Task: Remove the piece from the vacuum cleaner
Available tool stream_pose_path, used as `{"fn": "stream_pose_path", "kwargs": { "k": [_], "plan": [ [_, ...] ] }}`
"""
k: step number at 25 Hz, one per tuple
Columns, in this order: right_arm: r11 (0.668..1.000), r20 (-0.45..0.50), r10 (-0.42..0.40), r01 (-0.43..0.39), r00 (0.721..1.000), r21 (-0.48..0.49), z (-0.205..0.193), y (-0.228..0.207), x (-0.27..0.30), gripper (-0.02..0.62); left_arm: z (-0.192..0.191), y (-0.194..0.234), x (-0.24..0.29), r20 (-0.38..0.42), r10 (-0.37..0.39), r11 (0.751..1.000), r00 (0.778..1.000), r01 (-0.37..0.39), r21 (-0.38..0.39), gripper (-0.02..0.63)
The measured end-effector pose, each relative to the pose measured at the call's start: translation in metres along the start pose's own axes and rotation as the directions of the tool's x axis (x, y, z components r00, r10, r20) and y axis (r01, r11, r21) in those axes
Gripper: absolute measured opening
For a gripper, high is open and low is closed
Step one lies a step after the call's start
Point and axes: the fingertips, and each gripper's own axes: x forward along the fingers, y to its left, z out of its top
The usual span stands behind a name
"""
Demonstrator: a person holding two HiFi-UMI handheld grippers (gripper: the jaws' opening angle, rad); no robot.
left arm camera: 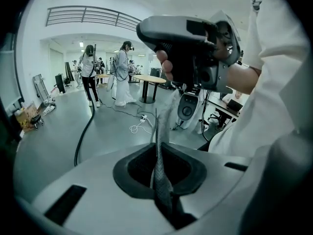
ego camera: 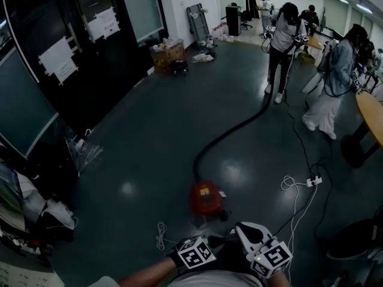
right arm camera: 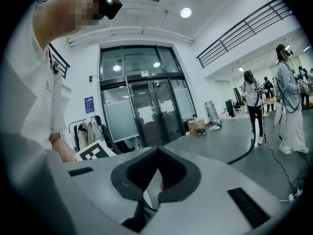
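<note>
The vacuum cleaner (ego camera: pixel 206 197) sits with its hose (ego camera: pixel 239 127) attached, the left tool (left arm camera: pixel 157 146) and right tool (right arm camera: pixel 146 199) closed empty, clear of it.

Left gripper (left arm camera: pixel 156 119), right gripper (right arm camera: pixel 149 196) — both closed, empty.

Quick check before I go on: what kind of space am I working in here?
Probably the open lobby or hall of an office or lab building: tall glass doors, a balcony railing above, and a wide glossy floor where other people stand near a table.
</note>
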Motion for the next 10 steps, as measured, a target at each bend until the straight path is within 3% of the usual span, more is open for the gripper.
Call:
{"fn": "stream_pose_path", "kwargs": {
  "k": [10],
  "plan": [
    [1.0, -0.019, -0.006, 0.006, 1.0, -0.006, 0.0, 0.012, 0.007, 0.015, -0.008, -0.002, -0.014, 0.001, -0.01, 1.0, 1.0, 0.01, 0.0, 0.028]
  ]
}}
